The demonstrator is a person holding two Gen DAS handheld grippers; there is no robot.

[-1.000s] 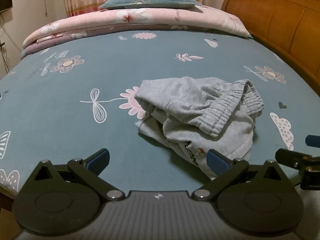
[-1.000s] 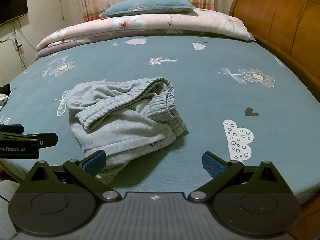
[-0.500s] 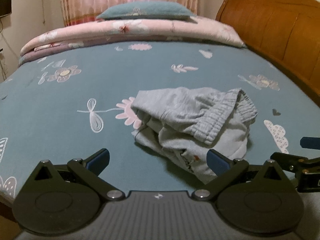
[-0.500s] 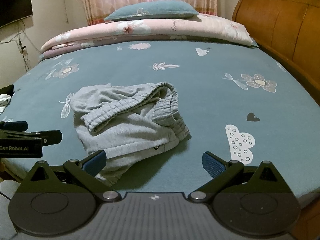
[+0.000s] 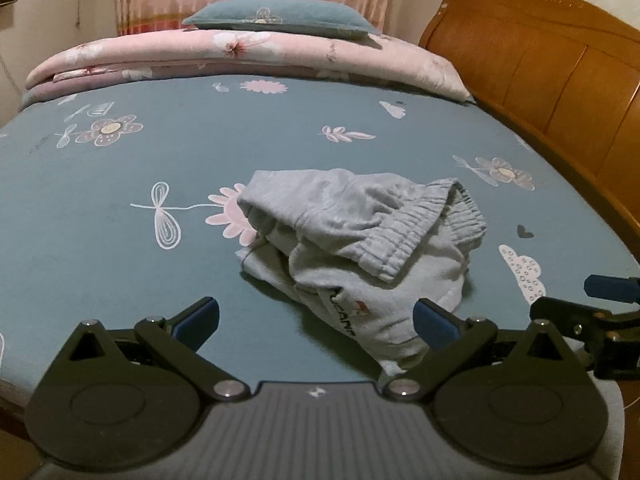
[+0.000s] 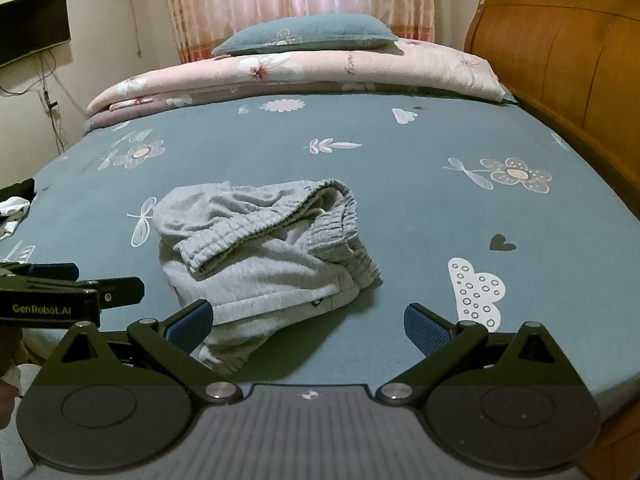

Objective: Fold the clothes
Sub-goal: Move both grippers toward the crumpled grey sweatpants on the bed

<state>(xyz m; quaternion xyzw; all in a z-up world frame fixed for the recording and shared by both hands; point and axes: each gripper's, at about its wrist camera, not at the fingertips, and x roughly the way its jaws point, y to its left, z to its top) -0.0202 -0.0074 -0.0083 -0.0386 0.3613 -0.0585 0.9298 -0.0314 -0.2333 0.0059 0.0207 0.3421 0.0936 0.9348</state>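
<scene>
Both grippers have drawn slightly nearer the crumpled grey trousers (image 5: 360, 256) on the bed (image 5: 100, 240). The left gripper (image 5: 316, 318) and right gripper (image 6: 306, 322) gape wide, empty. Only the left view shows the printed lettering; only the right view shows the wall screen (image 6: 34, 24).

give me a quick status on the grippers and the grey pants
Left gripper open, empty. Right gripper open, empty. Grey pants crumpled on the bed sheet, unfolded. Nothing in the way.
</scene>
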